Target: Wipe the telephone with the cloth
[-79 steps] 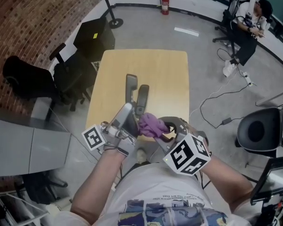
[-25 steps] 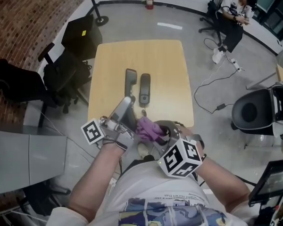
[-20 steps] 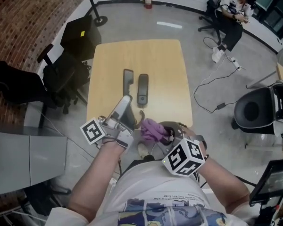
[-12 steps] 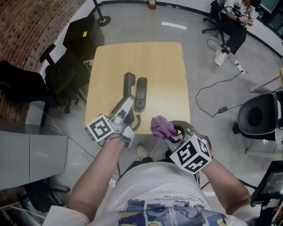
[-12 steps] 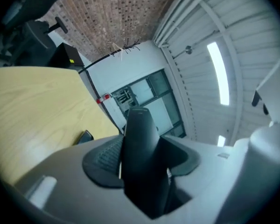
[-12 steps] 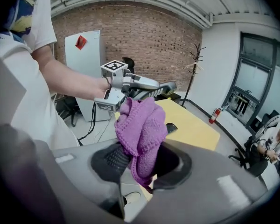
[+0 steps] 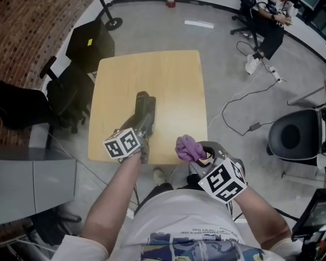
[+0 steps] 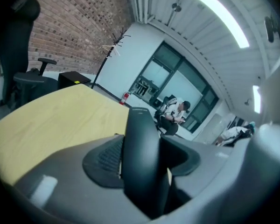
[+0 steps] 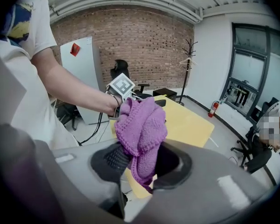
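In the head view the telephone (image 7: 143, 103) is a dark shape in the middle of the desk (image 7: 174, 80), at the tips of my left hand-held gripper (image 7: 145, 123). My right hand-held gripper (image 7: 200, 155) carries the cloth (image 7: 188, 147) off the near edge. In the left gripper view the jaws clamp a black handset (image 8: 141, 162). It looks rigid, smooth, probably light and slippery, so I'd grip its narrow sides mid-length. In the right gripper view the jaws pinch the cloth's fold, and its soft, limp wad juts out for wiping.

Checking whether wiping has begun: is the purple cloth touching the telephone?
No, the purple cloth sits bunched in the right gripper, with a visible gap between it and the telephone held by the left gripper.
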Demonstrator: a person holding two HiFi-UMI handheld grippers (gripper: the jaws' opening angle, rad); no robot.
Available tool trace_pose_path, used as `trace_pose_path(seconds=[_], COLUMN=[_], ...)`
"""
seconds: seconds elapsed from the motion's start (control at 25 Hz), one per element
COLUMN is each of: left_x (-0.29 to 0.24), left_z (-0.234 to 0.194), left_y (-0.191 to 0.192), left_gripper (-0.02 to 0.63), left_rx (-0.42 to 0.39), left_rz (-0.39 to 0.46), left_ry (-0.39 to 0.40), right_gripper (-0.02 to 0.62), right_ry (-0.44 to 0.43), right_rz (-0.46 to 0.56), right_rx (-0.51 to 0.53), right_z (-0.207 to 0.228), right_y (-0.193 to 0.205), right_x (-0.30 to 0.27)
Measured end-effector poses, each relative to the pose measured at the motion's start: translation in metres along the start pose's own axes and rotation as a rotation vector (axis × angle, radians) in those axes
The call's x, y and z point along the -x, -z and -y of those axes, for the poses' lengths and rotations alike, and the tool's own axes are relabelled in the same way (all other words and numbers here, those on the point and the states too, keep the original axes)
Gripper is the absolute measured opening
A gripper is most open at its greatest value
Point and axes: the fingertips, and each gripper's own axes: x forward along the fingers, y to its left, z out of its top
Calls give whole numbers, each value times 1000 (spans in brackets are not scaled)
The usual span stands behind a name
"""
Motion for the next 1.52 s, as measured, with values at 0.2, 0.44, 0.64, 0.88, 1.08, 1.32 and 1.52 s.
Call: trace_pose_path(seconds=[0.2, 0.44, 0.64, 0.88, 1.08, 1.32, 1.52], left_x=[-25, -45, -51, -55, -55, -52, -44], left_z=[-20, -34, -43, -47, -56, -60, -51], left_y=[15, 25, 35, 42, 52, 51, 43], left_gripper=[256, 256, 256, 258, 258, 300, 345], left_rx=[-115, -226, -277, -384, -412, -428, -444], left_rz=[-81, -155, -211, -279, -316, -336, -313], left_ry=[-137, -236, -304, -348, -376, -382, -355], right_gripper=[121, 121, 121, 121, 121, 121, 121], right_ry=[-12, -38, -67, -93, -104, -109, -118], right_rz=[-25, -33, -37, -38, -28, -20, 0], right_rx=[-31, -52, -56, -58, -57, -55, -45], right_z=[20, 38, 47, 51, 52, 52, 50], right_y=[18, 29, 29, 29, 28, 29, 28], right_x=[8, 9, 9, 5, 3, 2, 2])
